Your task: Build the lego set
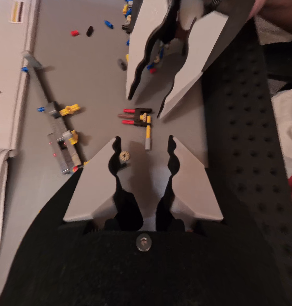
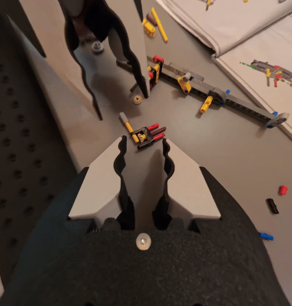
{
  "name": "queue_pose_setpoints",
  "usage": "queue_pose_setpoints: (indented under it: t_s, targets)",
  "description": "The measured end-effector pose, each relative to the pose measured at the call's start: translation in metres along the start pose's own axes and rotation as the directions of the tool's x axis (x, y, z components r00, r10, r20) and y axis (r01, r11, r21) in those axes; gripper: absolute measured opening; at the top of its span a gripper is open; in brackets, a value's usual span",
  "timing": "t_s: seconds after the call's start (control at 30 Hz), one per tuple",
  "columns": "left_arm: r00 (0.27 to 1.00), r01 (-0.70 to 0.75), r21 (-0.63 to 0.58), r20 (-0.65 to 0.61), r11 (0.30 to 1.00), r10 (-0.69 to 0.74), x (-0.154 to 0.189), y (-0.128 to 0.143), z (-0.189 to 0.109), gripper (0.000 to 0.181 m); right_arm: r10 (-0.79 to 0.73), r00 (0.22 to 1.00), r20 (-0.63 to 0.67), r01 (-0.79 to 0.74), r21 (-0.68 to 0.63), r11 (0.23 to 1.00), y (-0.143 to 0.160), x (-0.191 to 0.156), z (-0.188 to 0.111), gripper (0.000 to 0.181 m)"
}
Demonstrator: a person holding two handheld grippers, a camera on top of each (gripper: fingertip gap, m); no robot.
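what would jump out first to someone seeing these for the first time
Two open tools face each other over a grey table, the left tool and the right tool, both empty. Between their tips lies a small black frame with red pins and a yellow rod. Beyond it lies a long grey beam with yellow connectors, beside an open instruction booklet.

1. A small black frame assembly (image 2: 142,136) carries two red pins, a dark brown axle, a yellow axle tipped with grey and a tan gear.
2. A long grey beam assembly (image 2: 224,96) bears yellow connectors and blue pins.
3. Loose tan gear (image 1: 124,155) lies on the plain grey counter (image 1: 92,79).
4. Pale grey fingers (image 2: 99,187), black-edged, on both grippers.
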State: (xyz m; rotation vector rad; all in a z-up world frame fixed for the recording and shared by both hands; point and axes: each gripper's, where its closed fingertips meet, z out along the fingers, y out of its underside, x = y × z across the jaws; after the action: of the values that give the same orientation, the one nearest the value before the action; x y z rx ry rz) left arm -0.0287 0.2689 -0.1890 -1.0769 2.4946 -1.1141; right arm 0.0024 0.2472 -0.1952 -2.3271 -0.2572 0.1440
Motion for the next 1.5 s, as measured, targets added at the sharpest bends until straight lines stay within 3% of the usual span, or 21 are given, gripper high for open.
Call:
queue_pose_setpoints:
  t_s: [0.17, 0.3, 0.53, 0.67, 0.77, 0.87, 1.0, 1.1, 1.23, 1.5]
  targets:
    - [0.991, -0.079, -0.096, 0.103, 0.992, 0.089, -0.016, 0.018, -0.004, 0.031, 0.051, 0.993, -0.105, -0.031, 0.183, 0.983, -0.016, 0.009, -0.012, 0.034]
    - [0.972, -0.110, -0.151, 0.189, 0.982, 0.138, -0.025, 0.022, -0.007, 0.030, 0.047, 0.976, -0.215, -0.001, 0.210, 0.978, -0.017, 0.019, -0.020, 0.035]
    - [0.978, -0.068, -0.170, 0.184, 0.983, 0.099, -0.028, 0.028, 0.000, 0.023, 0.028, 0.984, -0.177, 0.003, 0.169, 0.986, -0.011, 0.015, -0.010, 0.035]
    - [0.983, -0.083, -0.154, 0.147, 0.985, 0.106, -0.021, 0.026, 0.005, 0.011, 0.023, 0.988, -0.153, 0.005, 0.176, 0.984, -0.011, 0.012, -0.010, 0.034]
    - [0.977, -0.105, -0.133, 0.169, 0.986, 0.127, -0.024, 0.023, 0.004, 0.011, 0.054, 0.994, -0.097, -0.034, 0.204, 0.978, -0.015, 0.007, -0.012, 0.032]
    - [0.940, -0.248, 0.003, 0.242, 0.969, 0.240, -0.021, -0.004, -0.006, 0.011, 0.171, 0.984, 0.054, -0.178, 0.226, 0.958, -0.024, -0.002, -0.017, 0.025]
    - [0.774, -0.542, 0.051, 0.420, 0.839, 0.475, -0.011, -0.031, -0.022, 0.010, 0.393, 0.832, 0.391, -0.501, 0.224, 0.836, -0.049, -0.022, -0.026, 0.023]
    - [0.705, -0.626, 0.052, 0.463, 0.778, 0.536, 0.000, -0.040, -0.025, 0.010, 0.432, 0.794, 0.428, -0.555, 0.219, 0.803, -0.047, -0.019, -0.023, 0.014]
    - [0.706, -0.633, 0.070, 0.462, 0.771, 0.537, 0.005, -0.044, -0.025, 0.010, 0.434, 0.764, 0.477, -0.583, 0.223, 0.782, -0.048, -0.022, -0.027, 0.006]
    - [0.712, -0.634, 0.077, 0.446, 0.769, 0.542, 0.009, -0.043, -0.022, 0.010, 0.423, 0.736, 0.528, -0.597, 0.212, 0.774, -0.051, -0.026, -0.027, 0.007]
